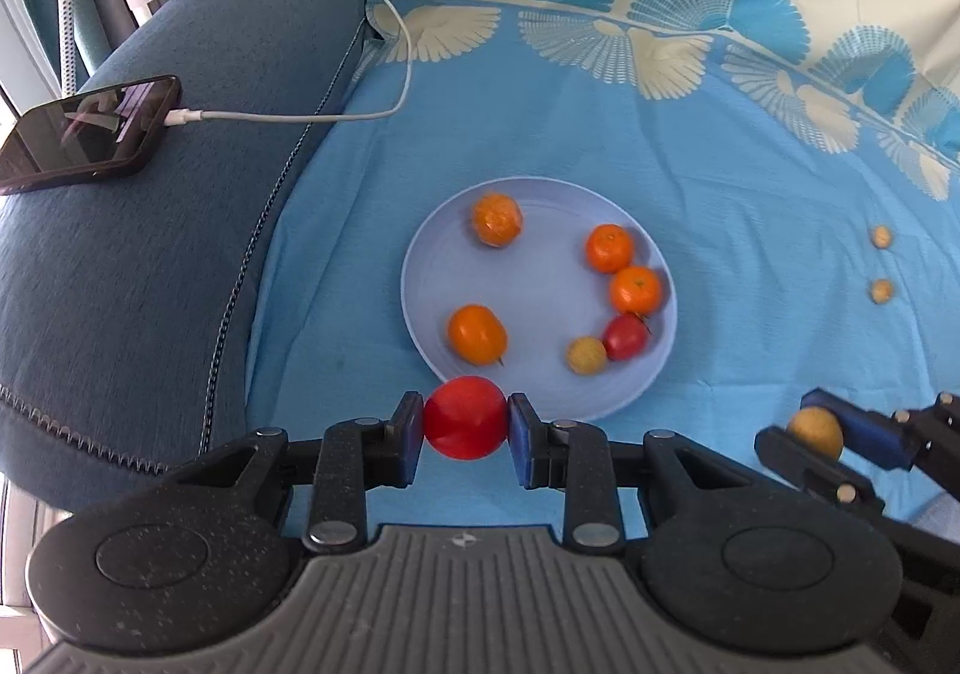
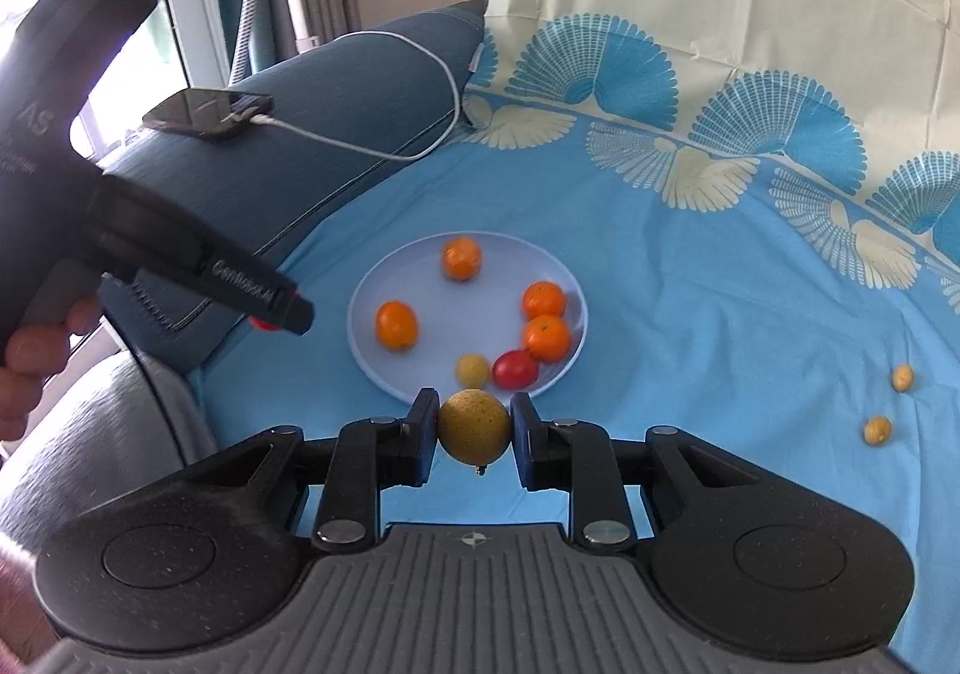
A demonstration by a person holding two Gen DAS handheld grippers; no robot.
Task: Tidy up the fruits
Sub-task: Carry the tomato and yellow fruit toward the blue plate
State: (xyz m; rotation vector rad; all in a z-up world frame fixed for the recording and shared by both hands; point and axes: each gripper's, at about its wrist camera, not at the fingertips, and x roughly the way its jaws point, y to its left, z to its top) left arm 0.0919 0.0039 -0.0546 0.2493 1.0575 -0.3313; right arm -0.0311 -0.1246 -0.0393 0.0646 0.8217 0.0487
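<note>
A pale blue plate (image 1: 540, 278) (image 2: 384, 284) lies on the blue cloth and holds several fruits: oranges (image 1: 609, 248), an orange tomato (image 1: 477, 333), a small red tomato (image 1: 626, 337) and a small yellow fruit (image 1: 586, 355). My left gripper (image 1: 465, 425) is shut on a red tomato (image 1: 465, 417) just in front of the plate's near rim. My right gripper (image 2: 474, 434) is shut on a yellow-brown round fruit (image 2: 474, 425), near the plate's near edge; it also shows in the left wrist view (image 1: 816, 431).
Two small yellow fruits (image 1: 881, 237) (image 1: 881, 291) lie on the cloth right of the plate, also seen in the right wrist view (image 2: 902, 377) (image 2: 877, 430). A phone (image 1: 90, 131) with a white cable (image 1: 360, 116) rests on the blue cushion at left.
</note>
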